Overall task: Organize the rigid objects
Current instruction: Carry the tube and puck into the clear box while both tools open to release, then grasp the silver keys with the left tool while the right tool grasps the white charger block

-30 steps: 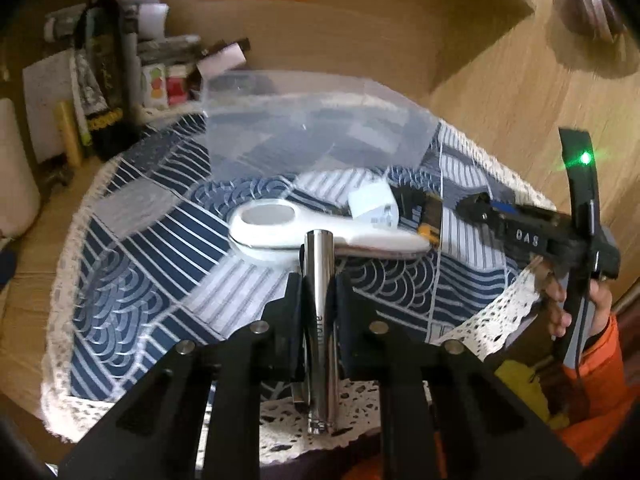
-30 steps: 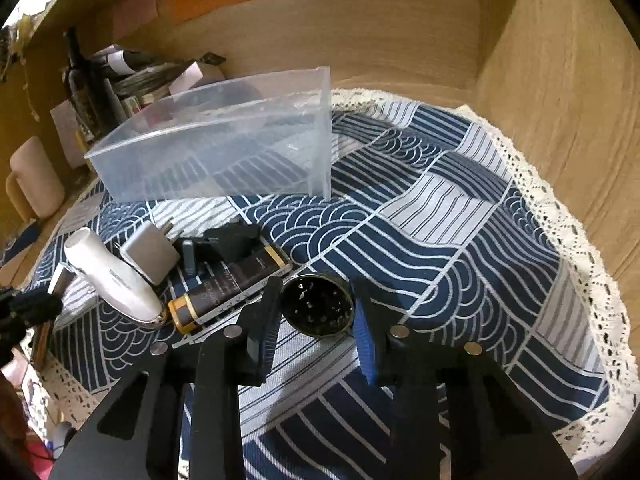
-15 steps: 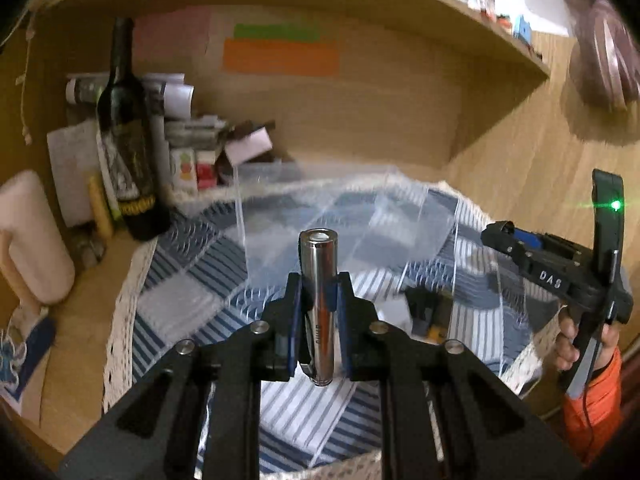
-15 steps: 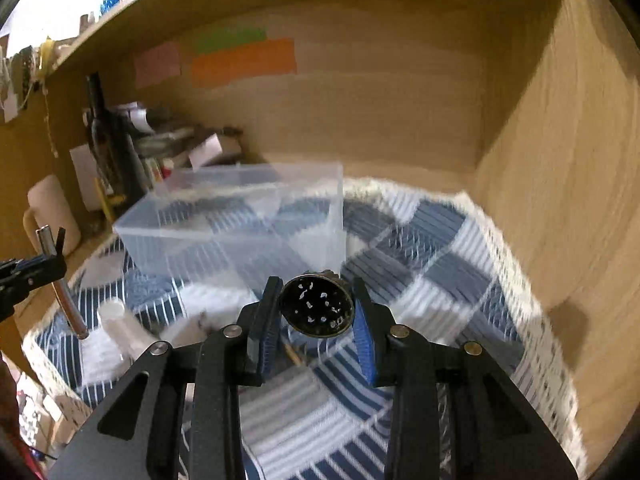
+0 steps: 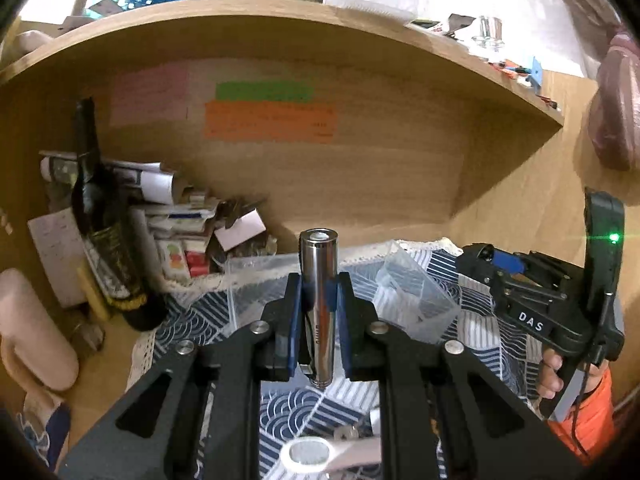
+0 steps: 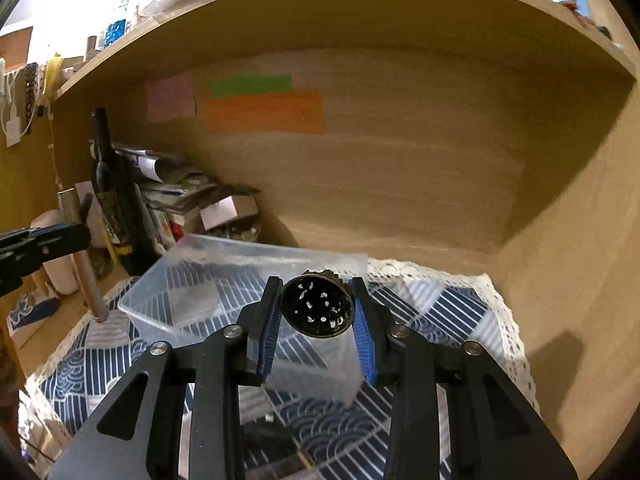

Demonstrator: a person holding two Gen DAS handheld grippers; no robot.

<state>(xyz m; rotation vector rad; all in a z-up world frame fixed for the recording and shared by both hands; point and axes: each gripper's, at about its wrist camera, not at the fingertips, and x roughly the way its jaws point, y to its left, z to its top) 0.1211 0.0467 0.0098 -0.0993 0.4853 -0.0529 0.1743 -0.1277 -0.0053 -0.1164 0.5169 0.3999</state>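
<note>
My left gripper [image 5: 318, 292] is shut on a silver metal cylinder [image 5: 319, 280], held upright above the blue patterned cloth [image 5: 192, 320]. The cylinder also shows in the right wrist view [image 6: 86, 264], left of the clear plastic bin [image 6: 240, 280]. My right gripper [image 6: 316, 312] is shut on a round dark perforated metal disc [image 6: 317, 306], held in the air over the bin's near wall. The bin [image 5: 416, 292] shows behind the left fingers. A white handled object [image 5: 316, 454] lies on the cloth below the left gripper.
A dark wine bottle [image 5: 108, 240] and a pile of boxes and papers [image 5: 188, 236] stand at the back left. A pink roll [image 5: 28, 328] sits at the far left. The wooden shelf wall [image 6: 400, 180] closes the back and right. Dark objects [image 6: 276, 436] lie on the cloth.
Both grippers have lifted their objects off the cloth and risen; the views now tilt up toward the shelf back, with the bin below the right gripper.
</note>
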